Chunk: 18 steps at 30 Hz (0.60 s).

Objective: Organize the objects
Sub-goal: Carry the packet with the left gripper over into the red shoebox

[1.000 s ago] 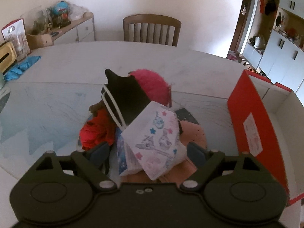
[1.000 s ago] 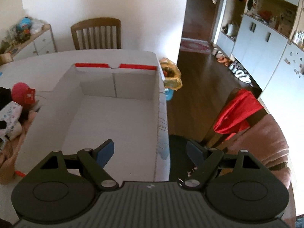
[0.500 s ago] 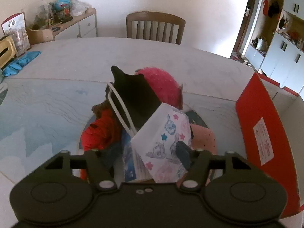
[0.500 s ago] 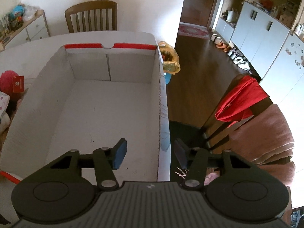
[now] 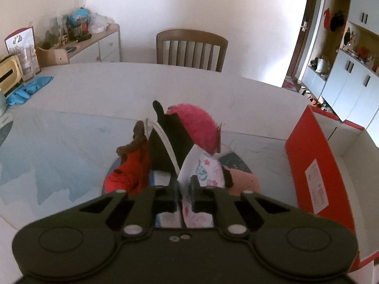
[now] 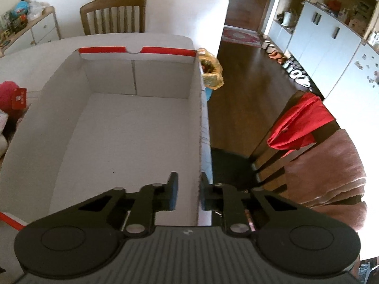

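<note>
A pile of small things lies on the table: a white printed face mask (image 5: 203, 170), a black mask with white loops (image 5: 170, 142), a pink fluffy ball (image 5: 196, 123), a red cloth (image 5: 128, 172) and a pink item (image 5: 244, 179). My left gripper (image 5: 183, 189) is shut on the printed face mask's near edge. A large red and white cardboard box (image 6: 132, 127) stands open to the right, nothing inside it. My right gripper (image 6: 188, 189) straddles the box's right wall (image 6: 200, 142), its jaws closed in on it.
A wooden chair (image 5: 191, 49) stands behind the table. A sideboard with clutter (image 5: 71, 40) is at the back left, blue gloves (image 5: 28, 87) on the table's left. Right of the box a chair holds a red cloth (image 6: 300, 123) and a brown towel (image 6: 327, 170).
My left gripper's jaws closed from wide open onto the printed mask. My right gripper moved to the box's right wall and its jaws narrowed around it.
</note>
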{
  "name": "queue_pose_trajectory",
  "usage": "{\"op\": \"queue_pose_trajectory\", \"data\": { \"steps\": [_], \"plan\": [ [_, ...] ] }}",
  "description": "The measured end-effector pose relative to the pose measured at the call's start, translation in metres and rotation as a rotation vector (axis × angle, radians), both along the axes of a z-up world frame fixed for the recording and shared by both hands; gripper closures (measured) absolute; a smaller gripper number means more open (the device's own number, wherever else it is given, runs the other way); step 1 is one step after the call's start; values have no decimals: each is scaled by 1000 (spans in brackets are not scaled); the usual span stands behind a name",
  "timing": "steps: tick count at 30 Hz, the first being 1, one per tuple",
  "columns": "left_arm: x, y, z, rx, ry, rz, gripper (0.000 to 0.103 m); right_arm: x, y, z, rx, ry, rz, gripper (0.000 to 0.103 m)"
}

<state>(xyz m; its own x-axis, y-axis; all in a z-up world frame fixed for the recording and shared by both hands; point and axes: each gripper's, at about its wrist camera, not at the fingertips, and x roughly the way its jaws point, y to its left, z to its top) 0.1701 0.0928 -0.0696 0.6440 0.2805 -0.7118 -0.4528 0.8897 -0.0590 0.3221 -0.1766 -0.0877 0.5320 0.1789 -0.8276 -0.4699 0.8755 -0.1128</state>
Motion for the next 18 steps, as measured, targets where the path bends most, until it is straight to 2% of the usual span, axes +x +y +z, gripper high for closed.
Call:
{"op": "queue_pose_trajectory", "data": {
  "steps": [10,18],
  "plan": [
    [-8,-10,8,51,7,-9,101,0,0,0,-1,-3,15,93],
    [-18,-29,21,38,-47,-68,103,-1,0,-1,-4,-13,26,96]
  ]
}}
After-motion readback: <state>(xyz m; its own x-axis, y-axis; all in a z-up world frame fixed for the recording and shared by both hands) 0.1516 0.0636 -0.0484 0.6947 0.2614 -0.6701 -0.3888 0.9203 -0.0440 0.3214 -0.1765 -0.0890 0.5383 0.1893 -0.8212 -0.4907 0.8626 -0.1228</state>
